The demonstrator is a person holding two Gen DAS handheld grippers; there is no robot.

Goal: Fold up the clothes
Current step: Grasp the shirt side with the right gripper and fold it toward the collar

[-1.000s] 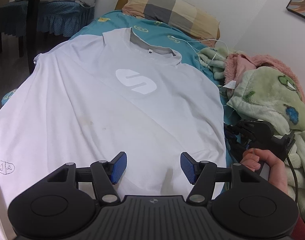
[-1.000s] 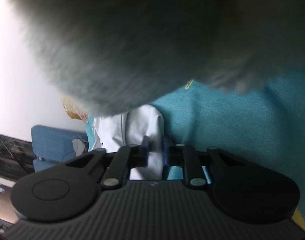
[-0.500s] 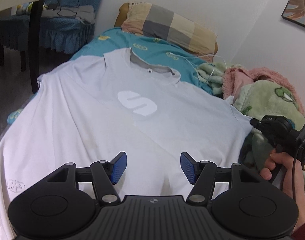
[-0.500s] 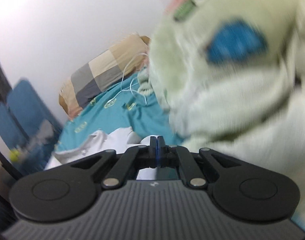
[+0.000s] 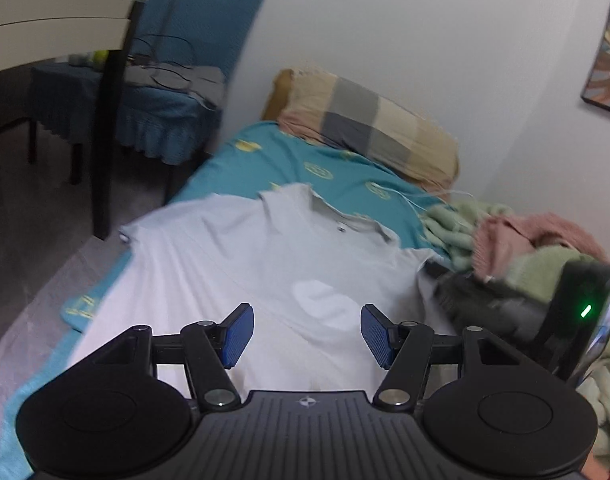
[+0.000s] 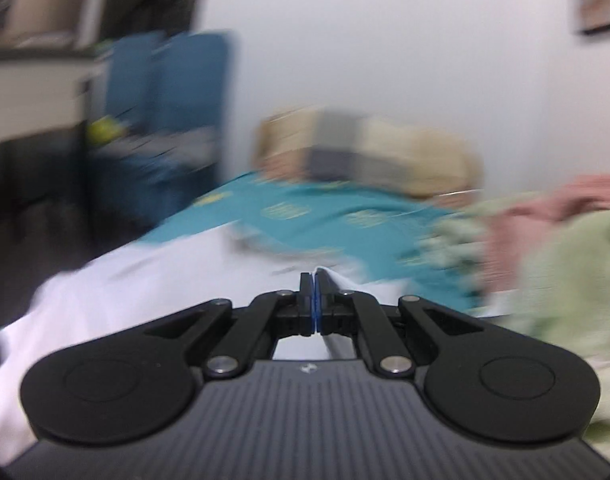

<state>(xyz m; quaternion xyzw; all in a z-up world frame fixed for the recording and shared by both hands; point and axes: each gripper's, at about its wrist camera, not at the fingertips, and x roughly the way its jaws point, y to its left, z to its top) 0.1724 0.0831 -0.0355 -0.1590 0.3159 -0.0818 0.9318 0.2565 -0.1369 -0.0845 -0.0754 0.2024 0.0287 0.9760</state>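
While left hand-held gripper point(image 5: 305, 334) gapes, right hand-held gripper point(image 6: 315, 300) pinches white T-shirt point(image 6: 145, 280).

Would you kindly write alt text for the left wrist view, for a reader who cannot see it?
An open left claw with blue pads hovers over a white T-shirt spread flat on a teal bed sheet. A checked pillow lies at the bed's head, rumpled green and pink blankets to the right, and blue chairs to the left.
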